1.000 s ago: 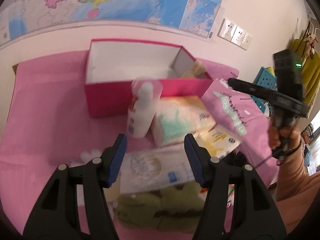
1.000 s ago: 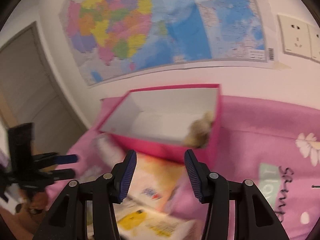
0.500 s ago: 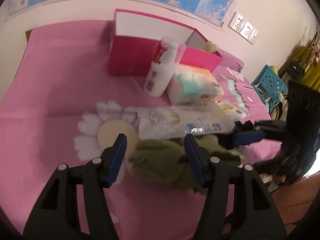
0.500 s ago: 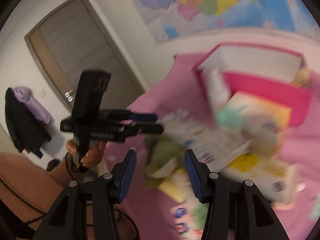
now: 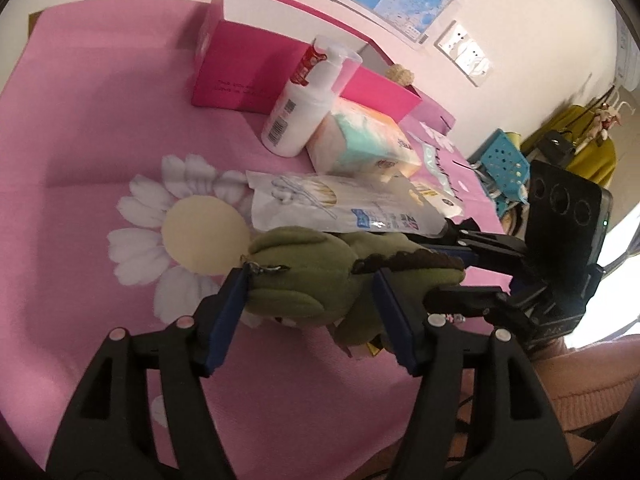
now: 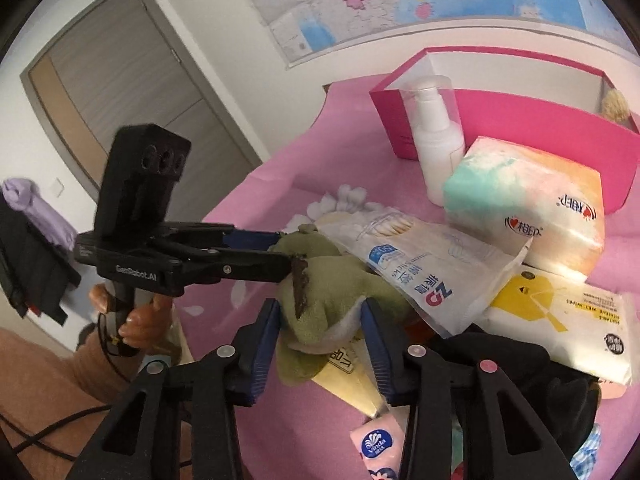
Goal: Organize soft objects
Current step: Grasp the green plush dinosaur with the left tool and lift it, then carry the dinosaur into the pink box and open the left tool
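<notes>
Two sets of black tongs with blue pads are brought to one soft olive-green plush dinosaur (image 5: 308, 280), which lies on the pink daisy-print cloth of the table (image 5: 100, 152), half tucked under a clear plastic pack of cotton swabs (image 5: 332, 204). The left tongs (image 5: 306, 312) straddle the toy's rounded head end and their jaws are opening; the near pad appears to brush the plush, but no squeeze is seen. The right tongs (image 6: 320, 332) straddle the tail end and their jaws are closing on it; whether the pads already press the fabric cannot be told for certain.

Behind the toy stand a white pump bottle (image 5: 304, 108), a soft pastel pack of tissues (image 5: 360, 140) and an open magenta cardboard box (image 5: 256, 64) in which a small beige plush (image 5: 400, 74) is already seen.

The dinosaur is judged light, squashy and not fragile; it will likely sag if lifted by a limb or the brown back ridge. A hold across the thick body is judged best. The swab pack resting on it may be dragged along, so the toy is best drawn clear before being lifted toward the box.
</notes>
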`<state>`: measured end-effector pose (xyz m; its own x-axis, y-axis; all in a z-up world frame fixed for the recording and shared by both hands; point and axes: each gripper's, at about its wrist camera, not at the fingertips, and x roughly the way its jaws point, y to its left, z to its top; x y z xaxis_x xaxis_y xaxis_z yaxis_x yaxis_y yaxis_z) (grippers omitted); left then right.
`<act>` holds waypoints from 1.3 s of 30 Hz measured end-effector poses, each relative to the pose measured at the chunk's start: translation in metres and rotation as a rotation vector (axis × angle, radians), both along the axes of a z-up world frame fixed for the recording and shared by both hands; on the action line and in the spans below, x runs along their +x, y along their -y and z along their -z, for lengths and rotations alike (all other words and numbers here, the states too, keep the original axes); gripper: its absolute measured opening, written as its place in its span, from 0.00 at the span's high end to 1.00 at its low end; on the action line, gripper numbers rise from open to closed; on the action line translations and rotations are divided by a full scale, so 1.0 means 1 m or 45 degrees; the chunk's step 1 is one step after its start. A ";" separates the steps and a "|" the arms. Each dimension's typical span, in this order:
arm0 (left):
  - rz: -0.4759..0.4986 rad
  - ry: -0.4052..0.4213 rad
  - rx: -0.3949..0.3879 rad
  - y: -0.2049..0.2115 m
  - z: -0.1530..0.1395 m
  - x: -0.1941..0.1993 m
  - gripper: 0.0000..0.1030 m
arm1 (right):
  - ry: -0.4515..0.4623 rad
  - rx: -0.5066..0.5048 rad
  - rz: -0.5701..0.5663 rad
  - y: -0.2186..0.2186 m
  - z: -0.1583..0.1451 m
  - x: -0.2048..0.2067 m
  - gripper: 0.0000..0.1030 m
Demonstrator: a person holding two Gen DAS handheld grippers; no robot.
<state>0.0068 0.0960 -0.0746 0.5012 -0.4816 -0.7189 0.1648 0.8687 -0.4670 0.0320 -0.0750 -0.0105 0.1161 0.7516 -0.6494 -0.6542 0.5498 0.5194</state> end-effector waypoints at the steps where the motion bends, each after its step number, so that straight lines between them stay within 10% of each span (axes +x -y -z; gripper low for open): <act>1: 0.006 0.003 0.008 0.001 -0.001 -0.001 0.36 | 0.004 0.005 0.004 0.001 0.000 0.000 0.61; 23: -0.069 0.355 0.144 0.006 -0.103 -0.034 0.34 | 0.197 0.163 -0.053 0.004 -0.064 -0.004 0.62; 31: -0.109 0.510 0.245 0.007 -0.154 0.023 0.34 | 0.388 0.265 0.013 0.008 -0.117 0.041 0.62; 39: -0.145 0.453 0.269 0.003 -0.155 0.106 0.34 | 0.385 0.256 0.099 0.002 -0.122 0.117 0.62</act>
